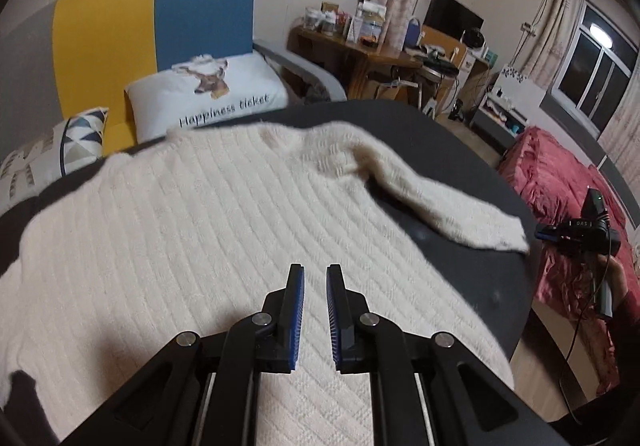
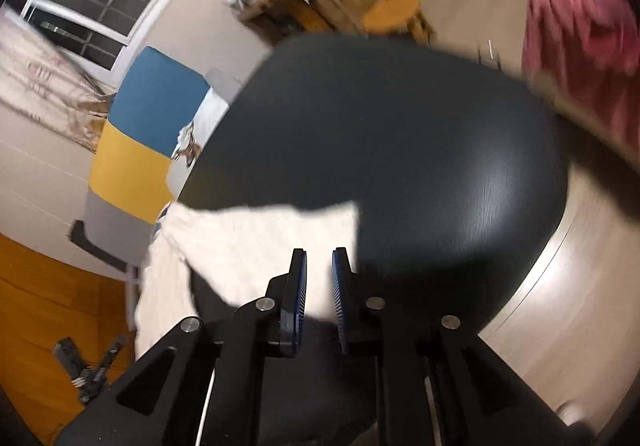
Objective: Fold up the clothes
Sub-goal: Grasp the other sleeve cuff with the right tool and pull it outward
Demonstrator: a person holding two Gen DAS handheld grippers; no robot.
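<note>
A cream ribbed knit sweater [image 1: 208, 230] lies spread flat on a round dark grey table [image 1: 472, 174], one sleeve [image 1: 452, 206] stretched out towards the table's right edge. The black two-finger left gripper [image 1: 315, 310] hovers over the sweater's near hem, its blue-padded fingers [image 1: 298, 310] slightly parted with nothing between them. Beyond the table's far edge rests a white printed pillow [image 1: 208, 94].

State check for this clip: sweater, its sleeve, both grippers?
Sweater: spread flat on the dark table, unfolded.
Sleeve: stretched out sideways, not folded in.
Left gripper: open, empty, above the sweater body.
Right gripper: open, empty, over the sleeve end; view blurred.
</note>
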